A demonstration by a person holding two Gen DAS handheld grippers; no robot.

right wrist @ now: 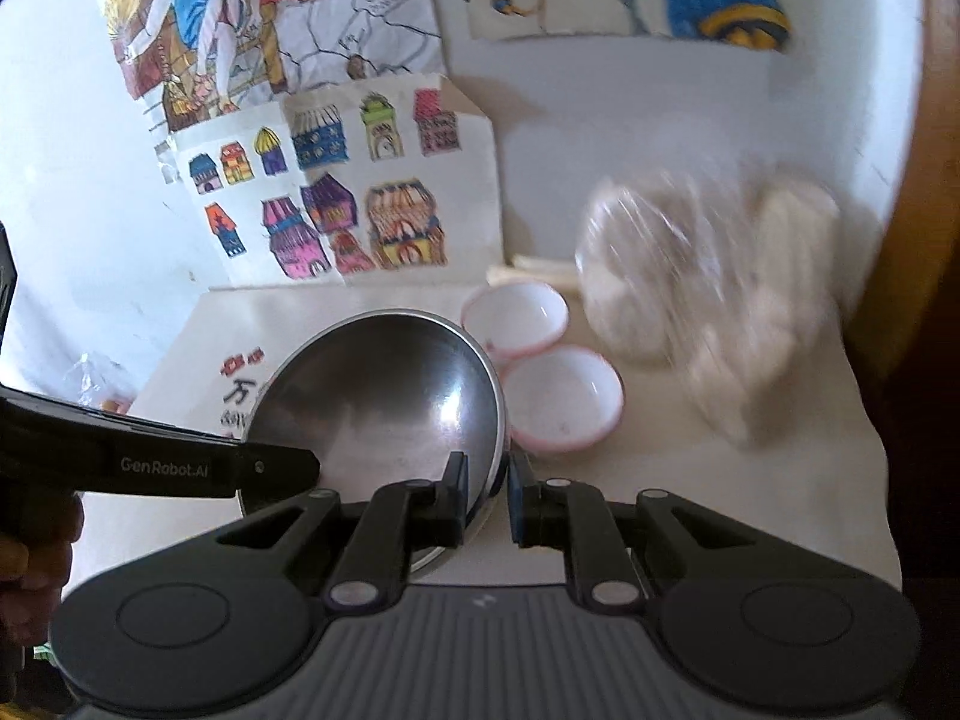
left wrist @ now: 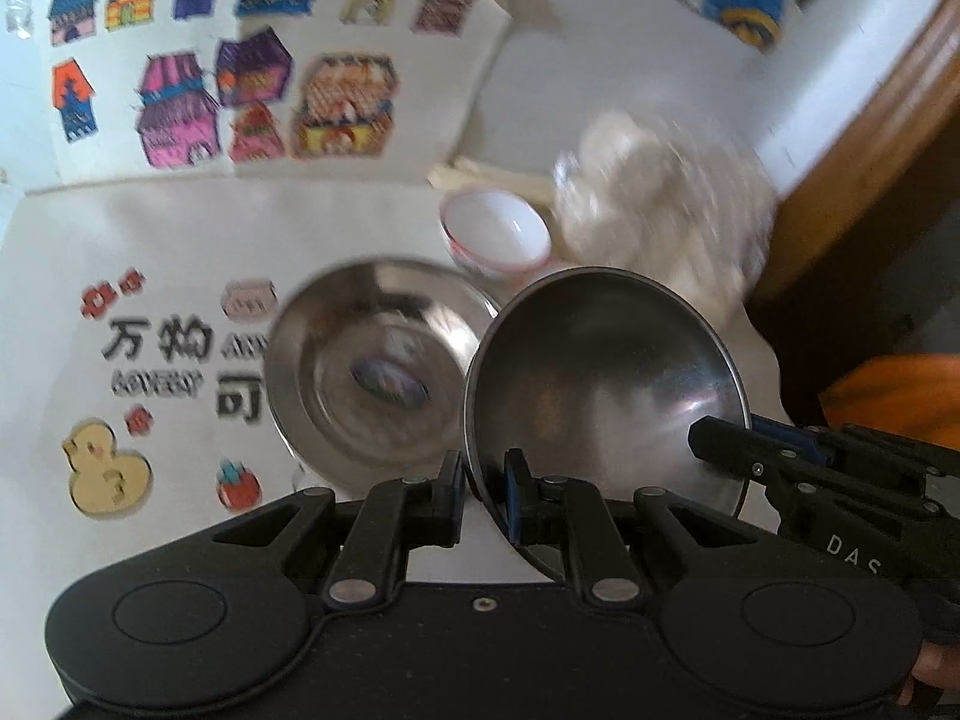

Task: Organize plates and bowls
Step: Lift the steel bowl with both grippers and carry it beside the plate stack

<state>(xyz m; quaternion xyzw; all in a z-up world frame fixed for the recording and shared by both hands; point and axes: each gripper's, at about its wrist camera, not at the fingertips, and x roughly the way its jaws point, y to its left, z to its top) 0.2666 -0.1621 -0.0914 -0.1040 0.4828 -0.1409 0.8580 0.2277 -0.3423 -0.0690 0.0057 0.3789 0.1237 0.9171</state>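
A shiny steel bowl point(left wrist: 606, 384) hangs tilted above the table, gripped at its rim from two sides. My left gripper point(left wrist: 485, 474) is shut on the near rim, and my right gripper point(left wrist: 702, 435) clamps the rim at the right. In the right wrist view the same steel bowl point(right wrist: 378, 396) sits between the right gripper's point(right wrist: 487, 474) shut fingers, with the left gripper point(right wrist: 306, 468) reaching in from the left. A second steel dish point(left wrist: 372, 372) lies on the table just left of the held bowl. Two white bowls with pink rims point(right wrist: 516, 318) point(right wrist: 561, 396) stand behind.
A clear plastic bag of white items point(right wrist: 708, 288) lies at the back right, with pale sticks point(left wrist: 480, 174) beside it. Coloured drawings point(left wrist: 240, 72) lean on the wall. The white printed tablecloth point(left wrist: 150, 348) ends at the right, by a wooden frame point(left wrist: 870, 138).
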